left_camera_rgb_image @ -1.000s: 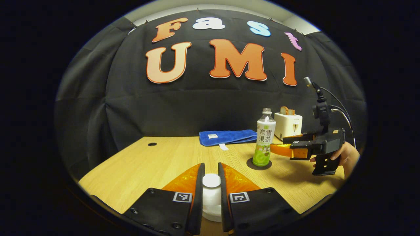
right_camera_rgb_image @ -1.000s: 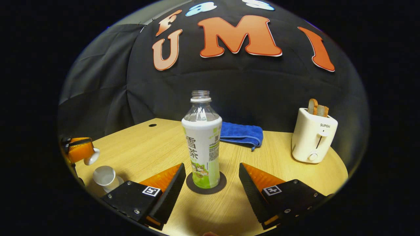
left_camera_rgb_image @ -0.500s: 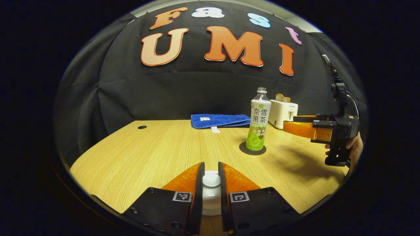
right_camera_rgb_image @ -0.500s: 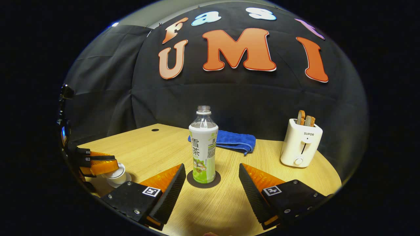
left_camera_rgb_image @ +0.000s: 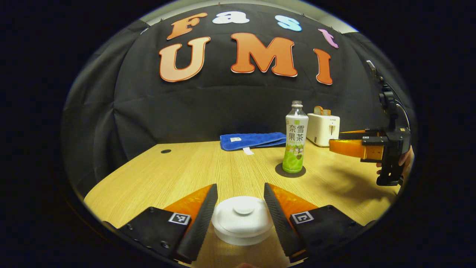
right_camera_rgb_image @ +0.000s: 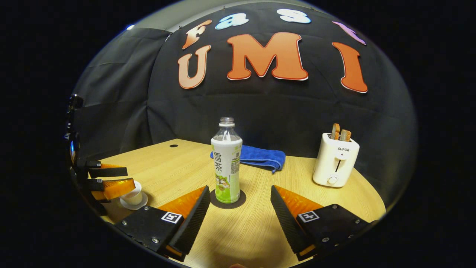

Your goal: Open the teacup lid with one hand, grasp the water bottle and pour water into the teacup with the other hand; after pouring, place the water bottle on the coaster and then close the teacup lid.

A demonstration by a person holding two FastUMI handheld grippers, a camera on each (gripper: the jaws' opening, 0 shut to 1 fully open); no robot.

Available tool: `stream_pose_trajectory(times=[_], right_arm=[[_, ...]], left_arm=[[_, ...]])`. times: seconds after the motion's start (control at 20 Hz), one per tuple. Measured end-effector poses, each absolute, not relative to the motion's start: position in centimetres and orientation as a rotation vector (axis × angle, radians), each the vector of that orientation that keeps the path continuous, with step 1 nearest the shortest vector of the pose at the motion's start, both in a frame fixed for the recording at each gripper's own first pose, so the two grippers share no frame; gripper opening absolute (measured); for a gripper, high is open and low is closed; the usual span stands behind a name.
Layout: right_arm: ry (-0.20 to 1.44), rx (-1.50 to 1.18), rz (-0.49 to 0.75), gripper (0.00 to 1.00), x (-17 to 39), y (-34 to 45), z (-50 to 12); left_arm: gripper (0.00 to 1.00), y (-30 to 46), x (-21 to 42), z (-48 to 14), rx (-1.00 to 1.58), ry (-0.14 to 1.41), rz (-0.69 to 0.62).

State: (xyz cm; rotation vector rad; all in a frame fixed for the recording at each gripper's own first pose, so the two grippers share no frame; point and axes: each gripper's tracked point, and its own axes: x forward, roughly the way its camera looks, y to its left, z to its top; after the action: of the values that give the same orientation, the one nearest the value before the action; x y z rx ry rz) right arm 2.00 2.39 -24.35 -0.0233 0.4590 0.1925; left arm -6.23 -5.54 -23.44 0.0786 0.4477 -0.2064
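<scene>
left gripper (left_camera_rgb_image: 238,208): jaws open, either side of the teacup lid (left_camera_rgb_image: 242,219)
right gripper (right_camera_rgb_image: 238,212): jaws open, empty; water bottle (right_camera_rgb_image: 226,165) at 12 o'clock on the coaster (right_camera_rgb_image: 228,199)
advice: withdraw straight back, clear of the lid

blue towel (right_camera_rgb_image: 256,156) folded at table (right_camera_rgb_image: 256,230) back; toaster (right_camera_rgb_image: 335,160) holding bread.

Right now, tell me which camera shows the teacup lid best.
The left gripper view: the lid sits close between that hand-held gripper's open fingers, knob and rim clear. In the right gripper view the teacup is small, partly behind an orange finger.
</scene>
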Motion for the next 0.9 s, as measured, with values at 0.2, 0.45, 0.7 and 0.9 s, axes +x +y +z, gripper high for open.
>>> stream_pose_trajectory(times=[0.2, 0.45, 0.7, 0.9], right_arm=[[0.398, -0.013, 0.169, 0.98, 2.2, 2.4, -22.5], [0.31, -0.022, 0.11, 0.98, 2.3, 1.9, -19.1], [0.26, -0.021, 0.124, 0.97, 2.0, 2.9, -14.9], [0.199, -0.054, 0.131, 0.97, 1.0, 4.1, -11.7]], left_arm=[[0.82, -5.5, -4.9, -19.9, 0.095, 0.367, -0.18], [0.95, -5.4, -3.3, -13.8, 0.073, 0.272, -0.142], [0.98, -4.6, -2.0, -8.5, -0.004, 0.181, -0.114], [0.98, -3.7, -2.0, -5.7, 0.0, 0.127, -0.089]])
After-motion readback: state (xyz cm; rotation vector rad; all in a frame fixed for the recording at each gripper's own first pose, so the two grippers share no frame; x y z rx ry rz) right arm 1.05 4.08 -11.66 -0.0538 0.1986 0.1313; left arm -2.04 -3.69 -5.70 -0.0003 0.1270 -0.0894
